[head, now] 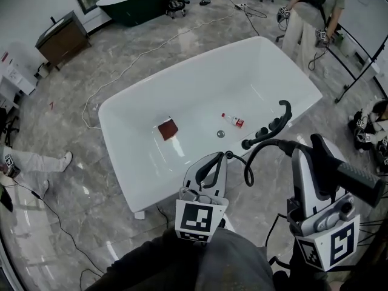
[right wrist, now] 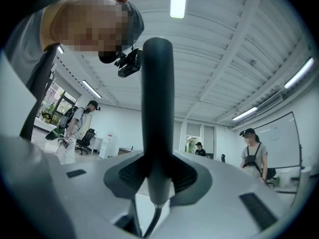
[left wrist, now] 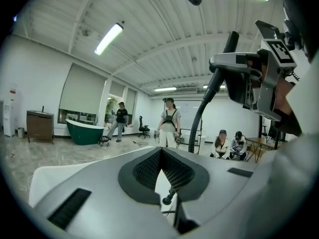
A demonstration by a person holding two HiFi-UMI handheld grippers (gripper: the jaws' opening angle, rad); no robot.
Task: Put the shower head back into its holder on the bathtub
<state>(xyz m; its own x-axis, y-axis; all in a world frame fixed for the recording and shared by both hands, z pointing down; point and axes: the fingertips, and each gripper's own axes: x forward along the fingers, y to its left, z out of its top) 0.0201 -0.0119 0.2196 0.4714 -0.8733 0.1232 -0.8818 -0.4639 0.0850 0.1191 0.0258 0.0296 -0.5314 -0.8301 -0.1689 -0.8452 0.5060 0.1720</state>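
Note:
My right gripper (head: 310, 153) is shut on the black shower head's handle (head: 357, 180), which sticks out to the right, off the tub's near right side. In the right gripper view the handle (right wrist: 157, 108) stands upright between the pads of the right gripper (right wrist: 158, 171). Its black hose (head: 247, 173) loops down and back up toward the black tap fitting (head: 282, 115) on the white bathtub's rim (head: 115, 111). My left gripper (head: 213, 161) is shut and holds nothing, its tips (left wrist: 160, 153) close to the hose over the near rim.
Inside the tub lie a red square (head: 168, 128), a small bottle (head: 233, 120) and the drain (head: 220, 134). A person (head: 309, 17) stands beyond the tub and others sit at the right (head: 370, 126). A green tub (head: 133, 2), a cabinet (head: 60, 38) and floor cables lie farther off.

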